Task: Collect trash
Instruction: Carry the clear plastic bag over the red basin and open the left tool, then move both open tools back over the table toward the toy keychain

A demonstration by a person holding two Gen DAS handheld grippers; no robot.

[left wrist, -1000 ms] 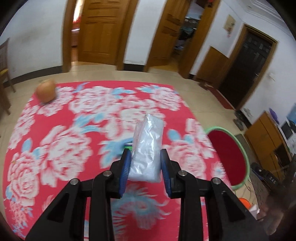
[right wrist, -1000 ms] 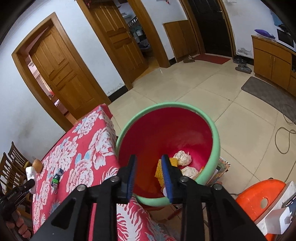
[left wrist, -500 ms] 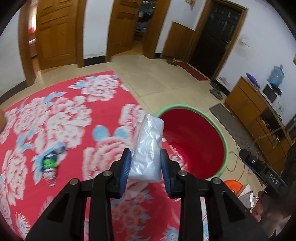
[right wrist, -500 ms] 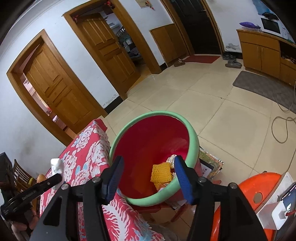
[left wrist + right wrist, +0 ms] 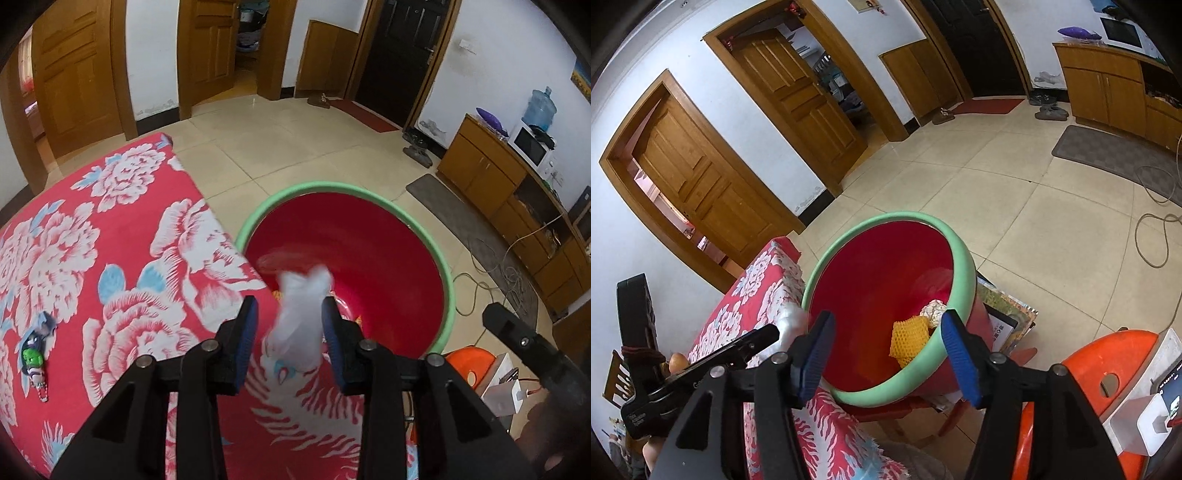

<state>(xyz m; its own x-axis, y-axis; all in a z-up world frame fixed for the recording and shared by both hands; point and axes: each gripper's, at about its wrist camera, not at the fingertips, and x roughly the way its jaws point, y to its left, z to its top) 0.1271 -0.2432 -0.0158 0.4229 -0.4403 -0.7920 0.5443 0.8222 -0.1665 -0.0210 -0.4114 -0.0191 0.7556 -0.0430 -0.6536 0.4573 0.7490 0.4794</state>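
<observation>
A red bin with a green rim [image 5: 369, 192] stands beside the table; it also shows in the right wrist view [image 5: 962, 266]. My left gripper [image 5: 290, 325] is open at the table's edge, and a blurred clear plastic bag [image 5: 301, 314] hangs loose between its jaws, over the bin's near side. My right gripper [image 5: 886, 350] is open and empty above the bin. A yellow foam net [image 5: 909, 336] and crumpled white paper [image 5: 934, 310] lie inside the bin. The bag [image 5: 792, 321] and the left gripper show at the left of the right wrist view.
A red floral tablecloth [image 5: 92, 258] covers the table, with a small green-capped item [image 5: 34, 356] on it at the left. An orange stool [image 5: 1108, 362] with a white box stands to the right. Cables lie on the tiled floor [image 5: 491, 277].
My left gripper swung right toward the bin and opened, and the plastic bag came loose. My right gripper opened wide and drew back a little; the yellow foam net now lies in the bin.
</observation>
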